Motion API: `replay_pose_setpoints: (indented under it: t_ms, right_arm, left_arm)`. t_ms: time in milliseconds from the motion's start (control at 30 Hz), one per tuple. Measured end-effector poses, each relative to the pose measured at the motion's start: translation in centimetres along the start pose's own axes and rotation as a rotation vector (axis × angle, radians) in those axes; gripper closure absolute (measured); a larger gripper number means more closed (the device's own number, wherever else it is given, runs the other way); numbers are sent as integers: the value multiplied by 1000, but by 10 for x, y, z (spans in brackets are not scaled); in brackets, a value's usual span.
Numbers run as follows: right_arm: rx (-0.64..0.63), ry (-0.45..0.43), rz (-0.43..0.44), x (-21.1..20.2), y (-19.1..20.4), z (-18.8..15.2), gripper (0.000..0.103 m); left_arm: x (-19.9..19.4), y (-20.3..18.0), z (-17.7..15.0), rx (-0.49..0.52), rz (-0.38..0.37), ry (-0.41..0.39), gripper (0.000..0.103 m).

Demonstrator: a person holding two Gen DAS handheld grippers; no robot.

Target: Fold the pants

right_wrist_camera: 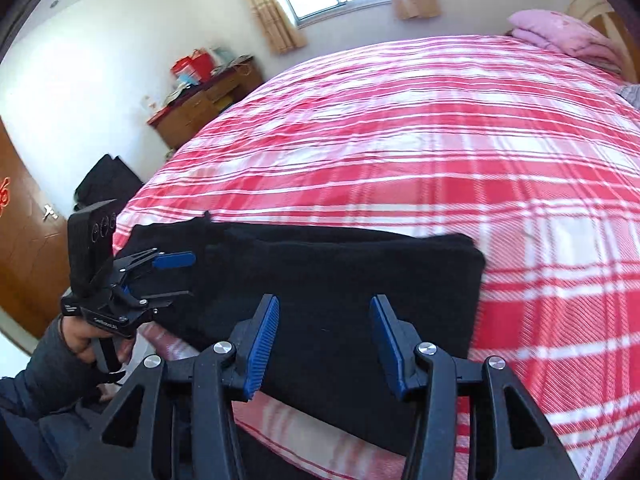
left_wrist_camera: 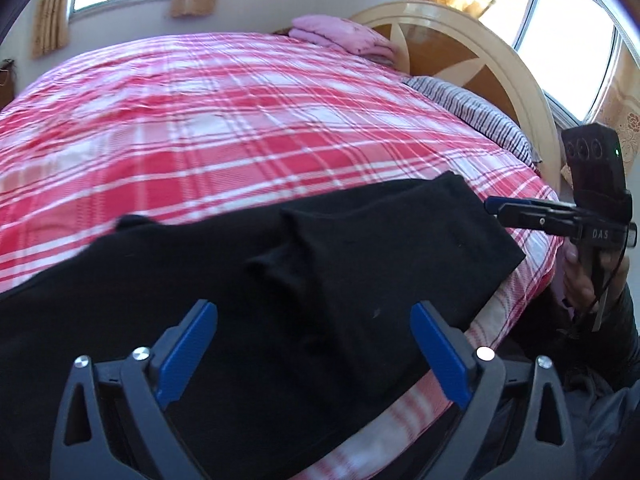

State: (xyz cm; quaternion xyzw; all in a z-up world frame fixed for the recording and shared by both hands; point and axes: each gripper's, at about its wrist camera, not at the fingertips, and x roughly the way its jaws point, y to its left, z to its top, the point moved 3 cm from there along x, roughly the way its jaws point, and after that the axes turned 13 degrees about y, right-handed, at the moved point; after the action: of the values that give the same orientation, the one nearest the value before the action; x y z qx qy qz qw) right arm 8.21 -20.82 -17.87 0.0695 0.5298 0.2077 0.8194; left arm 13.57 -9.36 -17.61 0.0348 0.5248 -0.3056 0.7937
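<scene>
The black pants lie folded along the near edge of the bed, also in the right wrist view. My left gripper is open and empty above their near edge; it shows from the side in the right wrist view, jaws apart over the pants' left end. My right gripper is open and empty above the pants' right part. In the left wrist view it is edge-on by the pants' right end, and its opening cannot be read there.
The bed has a red and white plaid cover. A folded pink blanket and striped pillow lie by the headboard. A wooden desk and a door stand left of the bed.
</scene>
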Motion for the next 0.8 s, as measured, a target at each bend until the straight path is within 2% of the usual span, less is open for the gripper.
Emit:
replay_pose_setpoints:
  t_ms: [100, 267, 333, 433, 533, 600, 667, 733, 767, 800]
  right_arm:
    - [-66, 19, 9, 6, 18, -1, 53]
    - [-261, 63, 46, 32, 83, 5, 53]
    - [-301, 102, 65, 48, 104, 12, 53]
    - [-366, 168, 66, 76, 130, 16, 53]
    - [-408, 227, 79, 92, 143, 9, 53]
    - [-434, 245, 20, 100, 149, 3, 54]
    - [-454, 261, -37, 106, 151, -1, 84]
    - [-463, 269, -38, 106, 150, -2, 98]
    - [-474, 262, -53, 103, 150, -3, 103]
    - [-477, 256, -62, 99, 151, -3, 103]
  left_arm:
    - [-2, 1, 1, 0, 18, -5, 4]
    - [-24, 41, 1, -80, 156, -47, 4]
    - [-31, 53, -1, -104, 177, -59, 4]
    - [-41, 70, -2, -156, 162, -95, 4]
    - [-42, 75, -1, -168, 149, -101, 4]
    - [-42, 75, 0, -159, 149, -99, 4]
    - [-39, 74, 1, -154, 138, -95, 4]
    - [-37, 71, 2, -148, 131, -89, 4]
    - [-36, 69, 2, -141, 128, -86, 4]
    - [-36, 68, 3, -135, 127, -85, 4]
